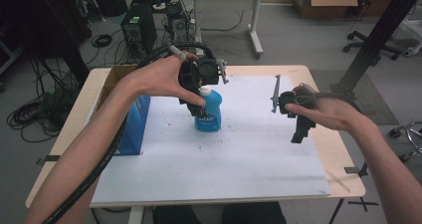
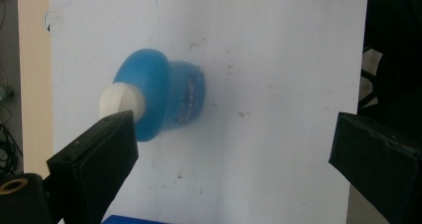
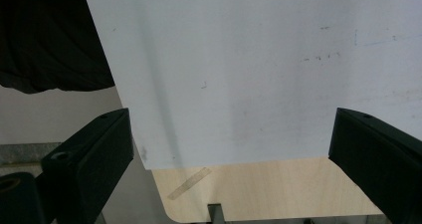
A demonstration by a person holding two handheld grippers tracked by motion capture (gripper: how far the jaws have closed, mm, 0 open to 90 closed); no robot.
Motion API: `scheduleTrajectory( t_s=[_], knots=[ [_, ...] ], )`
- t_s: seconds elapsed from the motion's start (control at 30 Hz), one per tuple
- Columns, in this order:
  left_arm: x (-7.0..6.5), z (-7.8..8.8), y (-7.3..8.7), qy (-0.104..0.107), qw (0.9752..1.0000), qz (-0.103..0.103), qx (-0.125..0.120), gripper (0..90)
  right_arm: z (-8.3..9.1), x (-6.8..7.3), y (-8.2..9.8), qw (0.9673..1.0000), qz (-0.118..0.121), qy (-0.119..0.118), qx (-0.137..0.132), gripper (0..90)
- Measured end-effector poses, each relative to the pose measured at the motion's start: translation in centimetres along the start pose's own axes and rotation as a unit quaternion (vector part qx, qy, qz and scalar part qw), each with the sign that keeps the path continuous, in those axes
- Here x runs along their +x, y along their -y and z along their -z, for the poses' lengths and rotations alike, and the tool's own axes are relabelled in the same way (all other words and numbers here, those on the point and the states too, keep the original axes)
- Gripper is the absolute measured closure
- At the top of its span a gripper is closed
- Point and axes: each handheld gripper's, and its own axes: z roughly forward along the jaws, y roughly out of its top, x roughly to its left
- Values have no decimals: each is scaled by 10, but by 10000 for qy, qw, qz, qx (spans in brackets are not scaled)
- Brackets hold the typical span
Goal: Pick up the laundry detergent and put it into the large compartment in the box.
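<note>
One blue soap bottle with a white cap is standing upright on the white sheet covering the bench. The left tongs are hovering directly over it, pointing down; in the left gripper view the two jaws are standing wide apart and released, with the cap showing just beside the left jaw and the rest of the bottle lying ahead between the jaws, untouched. The right tongs are hanging well apart from the bottle, off to its right, above the sheet's near right part. Their two jaws are also spread and gripping nothing, with one strip of tape on the bare bench edge lying between them. One blue box is sitting left of the left tongs, beside one open cardboard carton.
</note>
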Motion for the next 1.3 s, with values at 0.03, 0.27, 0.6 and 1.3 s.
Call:
scheduleTrajectory(
  t_s=[0.03,0.27,0.6,1.3],
  knots=[
    [0,0,0,0,10000,3,-2,52,0,0,0,10000,-3,-7,7,37],
    [1,-2,0,9,10000,-6,-1,53,0,-1,0,10000,27,-15,-15,36],
    [8,-6,1,31,10000,25,35,54,-3,-2,-5,10000,61,-37,-1,37],
    [45,-26,-3,72,9998,165,100,57,-11,-1,-7,9999,138,-15,-15,37]
  ],
)
